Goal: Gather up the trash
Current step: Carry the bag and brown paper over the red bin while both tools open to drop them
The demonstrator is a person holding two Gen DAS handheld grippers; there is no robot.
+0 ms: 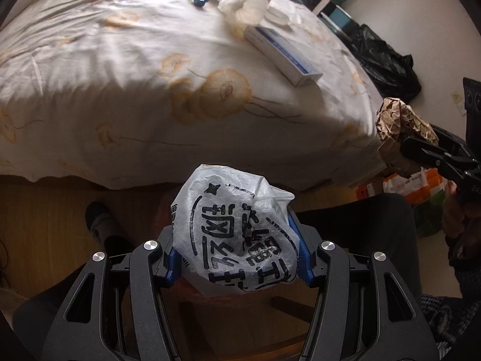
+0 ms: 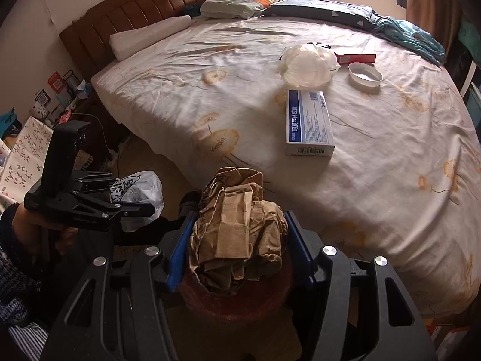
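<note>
Two grippers holding trash beside the bed (image 2: 390,180).
Left gripper (image 1: 237,258) jaws clamp a black-lettered white bag (image 1: 234,234); right gripper (image 2: 237,249) jaws clamp crumpled brown paper (image 2: 237,234); the blue-and-white box (image 2: 309,120) lies lengthwise, barcode end nearest.

Crumpled matt brown paper wad (image 2: 237,234); thin translucent printed plastic bag (image 1: 234,234); wrinkled cloth bedsheet (image 2: 240,96); smooth card box (image 2: 309,123); glossy wooden headboard (image 2: 135,9).
</note>
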